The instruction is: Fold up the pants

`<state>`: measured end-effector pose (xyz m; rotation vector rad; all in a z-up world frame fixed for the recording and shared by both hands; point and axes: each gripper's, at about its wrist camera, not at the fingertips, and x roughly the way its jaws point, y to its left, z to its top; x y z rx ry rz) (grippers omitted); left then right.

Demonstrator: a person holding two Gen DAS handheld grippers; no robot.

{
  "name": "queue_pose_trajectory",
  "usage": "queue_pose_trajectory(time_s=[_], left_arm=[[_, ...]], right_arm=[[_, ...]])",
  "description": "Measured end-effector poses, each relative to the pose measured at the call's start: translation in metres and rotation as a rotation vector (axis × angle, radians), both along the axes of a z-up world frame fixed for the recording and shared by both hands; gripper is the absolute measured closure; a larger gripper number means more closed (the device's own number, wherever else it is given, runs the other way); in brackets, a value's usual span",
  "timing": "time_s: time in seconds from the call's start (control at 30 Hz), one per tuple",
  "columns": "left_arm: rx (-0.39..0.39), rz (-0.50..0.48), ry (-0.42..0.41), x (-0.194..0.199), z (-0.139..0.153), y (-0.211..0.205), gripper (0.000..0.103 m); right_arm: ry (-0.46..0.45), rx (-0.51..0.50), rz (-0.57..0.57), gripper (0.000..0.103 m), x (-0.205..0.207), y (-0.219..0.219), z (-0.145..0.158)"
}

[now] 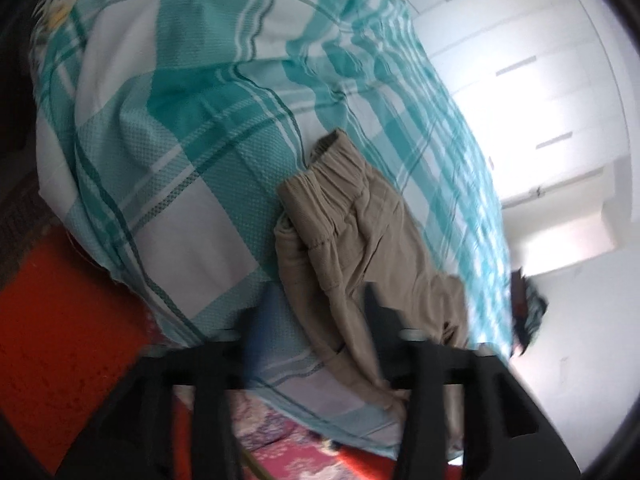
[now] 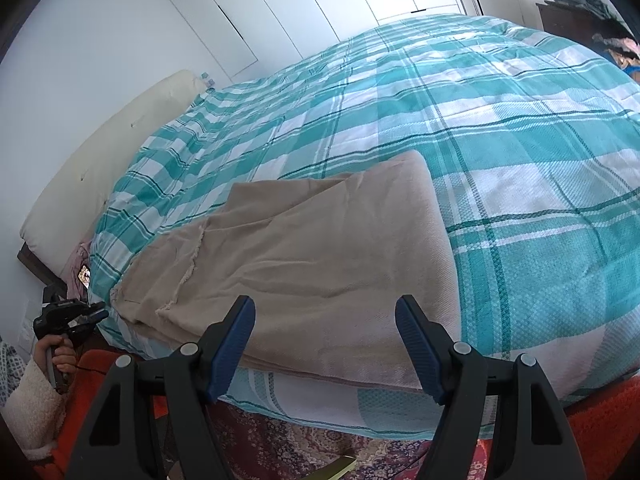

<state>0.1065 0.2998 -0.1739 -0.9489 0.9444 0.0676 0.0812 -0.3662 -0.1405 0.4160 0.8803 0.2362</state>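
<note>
The folded beige corduroy pants (image 2: 320, 248) lay on the teal-and-white plaid bedspread (image 2: 500, 152) near its edge. My right gripper (image 2: 325, 344) hovered wide apart before them, empty; my left gripper (image 1: 312, 320) stood apart, gripping nothing.

One pair of beige pants (image 2: 320, 256) lies folded on one bed, at the centre of the right wrist frame, and shows again at lower centre of the left wrist frame. One teal-and-white plaid bedspread (image 2: 500, 128) covers the bed. One long cream cushion (image 2: 100, 152) runs along the wall at the left of the right wrist frame. Two tools are in view: the right tool (image 2: 326, 344) at bottom centre with two blue-padded fingers (image 2: 232, 352) standing apart, and the left tool (image 2: 86, 314) at lower left, gripped by one hand (image 2: 60, 360) in one fleecy white sleeve (image 2: 32, 408). One red rug (image 1: 68, 340) fills the lower left of the left wrist frame.
</note>
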Motion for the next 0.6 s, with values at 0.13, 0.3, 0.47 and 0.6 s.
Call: queue_pose_trajectory(time_s=[0.13,0.3,0.47,0.6], left_arm=[[-0.018,0.017,-0.002,0.006,-0.009,-0.002,0.037],[-0.050,0.013,-0.018,0.026,-0.020,-0.008,0.037],[-0.038,0.016,0.029,0.037,-0.036,-0.016,0.040],[-0.033,0.016,0.017,0.034,-0.037,-0.017,0.083]], right_arm=[[0.002,-0.010,0.020,0.030,0.002,0.006,0.000],[-0.002,-0.032,0.036,0.030,0.000,0.011,0.001],[-0.004,-0.026,0.018,0.030,-0.003,0.007,0.001],[-0.006,-0.019,0.006,0.030,-0.002,0.003,0.002]])
